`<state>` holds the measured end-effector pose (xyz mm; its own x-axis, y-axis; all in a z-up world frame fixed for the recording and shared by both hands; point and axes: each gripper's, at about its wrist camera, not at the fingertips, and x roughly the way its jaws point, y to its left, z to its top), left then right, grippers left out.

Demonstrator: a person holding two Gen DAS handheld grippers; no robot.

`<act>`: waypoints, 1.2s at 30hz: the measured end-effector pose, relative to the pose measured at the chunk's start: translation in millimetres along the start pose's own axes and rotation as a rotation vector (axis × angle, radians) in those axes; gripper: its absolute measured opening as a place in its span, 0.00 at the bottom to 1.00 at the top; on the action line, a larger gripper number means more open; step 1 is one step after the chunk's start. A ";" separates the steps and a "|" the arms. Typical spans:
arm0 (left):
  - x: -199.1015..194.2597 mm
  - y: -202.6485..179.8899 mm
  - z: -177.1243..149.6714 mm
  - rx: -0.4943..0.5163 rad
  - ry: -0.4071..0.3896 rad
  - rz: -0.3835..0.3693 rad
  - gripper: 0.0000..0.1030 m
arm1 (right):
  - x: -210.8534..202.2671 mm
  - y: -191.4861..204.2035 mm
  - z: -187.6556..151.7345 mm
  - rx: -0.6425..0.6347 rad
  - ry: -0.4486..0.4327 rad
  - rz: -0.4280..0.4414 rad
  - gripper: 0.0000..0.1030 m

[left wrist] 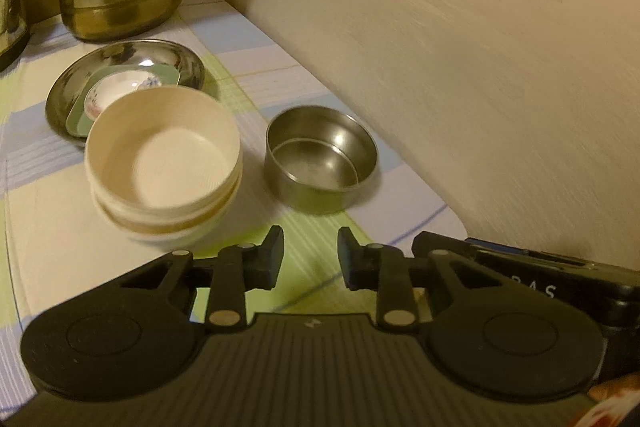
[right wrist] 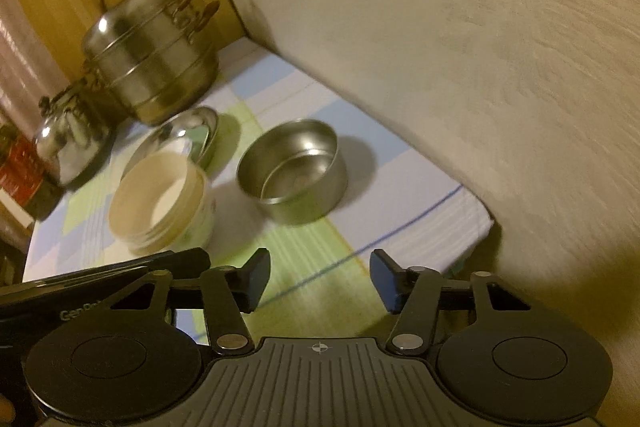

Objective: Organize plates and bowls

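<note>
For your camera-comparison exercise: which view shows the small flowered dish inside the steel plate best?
The left wrist view: the flowered dish lies in plain sight on a green plate in the steel plate, partly behind the cream bowls. In the right wrist view those bowls hide it almost wholly.

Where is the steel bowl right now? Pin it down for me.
In both wrist views the steel bowl stands alone on the checked tablecloth, to the right of the stacked cream bowls, near the wall; neither claw touches it.
</note>
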<state>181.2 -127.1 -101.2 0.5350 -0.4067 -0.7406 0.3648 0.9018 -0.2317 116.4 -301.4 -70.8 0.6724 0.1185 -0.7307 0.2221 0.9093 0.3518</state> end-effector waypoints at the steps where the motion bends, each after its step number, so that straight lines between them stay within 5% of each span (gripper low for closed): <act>1: 3.9 -0.1 3.6 -0.001 -0.002 0.003 0.25 | 3.6 -0.9 2.4 0.003 -0.004 -0.001 0.50; 11: 41.8 -1.6 30.7 0.017 0.001 0.059 0.25 | 44.4 -8.3 28.7 0.032 -0.036 -0.010 0.33; 36: 80.3 1.3 51.4 0.069 0.053 0.071 0.25 | 111.9 -10.9 56.3 0.047 0.012 -0.030 0.10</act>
<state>263.8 -166.1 -128.5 0.5207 -0.3323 -0.7864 0.3805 0.9149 -0.1347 229.0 -320.5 -123.5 0.6566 0.0969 -0.7480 0.2748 0.8928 0.3569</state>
